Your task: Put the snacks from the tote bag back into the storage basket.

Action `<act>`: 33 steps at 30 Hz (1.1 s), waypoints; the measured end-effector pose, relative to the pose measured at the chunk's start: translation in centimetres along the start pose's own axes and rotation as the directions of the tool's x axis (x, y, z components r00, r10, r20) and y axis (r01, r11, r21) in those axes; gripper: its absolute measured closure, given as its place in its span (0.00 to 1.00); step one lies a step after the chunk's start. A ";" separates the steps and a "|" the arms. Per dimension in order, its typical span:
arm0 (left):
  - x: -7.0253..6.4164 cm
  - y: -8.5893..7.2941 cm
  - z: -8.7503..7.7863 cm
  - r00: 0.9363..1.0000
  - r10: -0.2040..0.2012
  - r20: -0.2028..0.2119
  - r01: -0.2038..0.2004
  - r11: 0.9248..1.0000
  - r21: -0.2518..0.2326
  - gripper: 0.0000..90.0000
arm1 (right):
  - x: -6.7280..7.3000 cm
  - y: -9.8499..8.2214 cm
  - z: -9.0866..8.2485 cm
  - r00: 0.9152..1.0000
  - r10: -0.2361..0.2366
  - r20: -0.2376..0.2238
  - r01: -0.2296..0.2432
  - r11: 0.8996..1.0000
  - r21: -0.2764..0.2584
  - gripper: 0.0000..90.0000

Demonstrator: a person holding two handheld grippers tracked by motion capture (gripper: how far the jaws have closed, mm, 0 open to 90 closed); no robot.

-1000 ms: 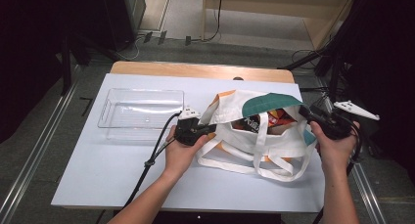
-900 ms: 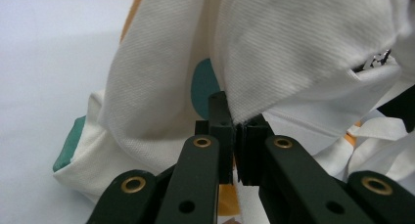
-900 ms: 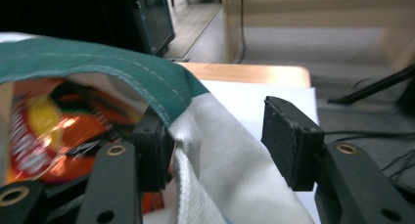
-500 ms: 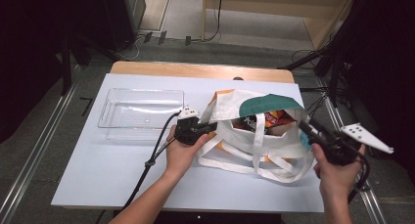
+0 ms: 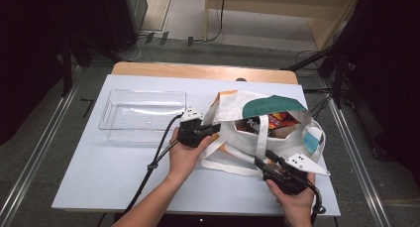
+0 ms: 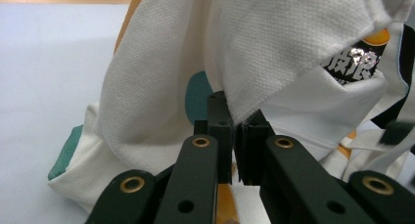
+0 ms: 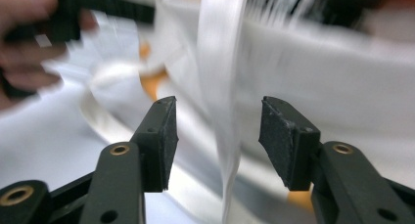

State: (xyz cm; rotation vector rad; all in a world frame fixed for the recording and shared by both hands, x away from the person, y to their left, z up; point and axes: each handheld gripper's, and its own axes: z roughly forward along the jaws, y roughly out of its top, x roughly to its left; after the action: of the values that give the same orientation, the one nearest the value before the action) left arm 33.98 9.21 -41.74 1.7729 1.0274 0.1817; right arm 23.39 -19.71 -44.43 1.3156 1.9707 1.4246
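A white cloth tote bag point(image 5: 233, 133) with teal and orange patches lies open on the white table, with an orange snack packet point(image 5: 270, 120) inside. My left gripper point(image 5: 216, 128) is at the bag's left rim. In the left gripper view it point(image 6: 234, 131) is shut on the white cloth edge point(image 6: 244, 101), and the snack packet point(image 6: 357, 57) shows behind. My right gripper point(image 5: 261, 159) is low at the bag's near side. In the right gripper view, its jaws point(image 7: 215, 136) stand apart and have just been opening. A blurred white strap point(image 7: 220, 111) hangs between them, untouched by the pads.
A clear plastic tray point(image 5: 106, 113) sits on the table's far left, beside the left hand. The table's wooden far edge point(image 5: 198, 71) lies behind the bag. The left gripper's cable point(image 5: 153, 162) trails toward the front edge. Loose bag straps point(image 5: 223, 165) lie on the table between the hands.
The right hand has swung from the bag's right side down and left to its near side. The left gripper has kept its hold on the rim.
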 end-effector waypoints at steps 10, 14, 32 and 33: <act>-0.4 0.0 -0.3 0.999 0.048 -0.015 -0.048 0.999 0.008 1.00 | -0.2 1.6 -1.2 1.000 -0.025 0.000 0.025 0.999 -0.032 0.99; -0.4 -0.1 -0.4 0.998 0.059 -0.015 -0.059 0.998 0.010 1.00 | -1.6 4.4 -3.3 0.995 -0.047 0.087 0.058 0.989 -0.134 0.99; -0.5 -0.4 -0.3 0.997 0.077 -0.009 -0.077 0.997 0.021 1.00 | -13.2 15.1 1.5 0.947 -0.026 0.322 0.056 0.995 -0.086 0.95; -0.4 -0.4 -0.3 0.997 0.073 -0.011 -0.073 0.997 0.021 1.00 | -13.7 14.8 2.1 0.950 -0.016 0.313 0.037 0.997 -0.061 0.93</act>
State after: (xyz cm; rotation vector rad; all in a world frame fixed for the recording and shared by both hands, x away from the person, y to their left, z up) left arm 33.33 9.15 -41.77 1.8314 0.9765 0.2284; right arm 38.62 -29.37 -35.08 1.3837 1.7123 1.1738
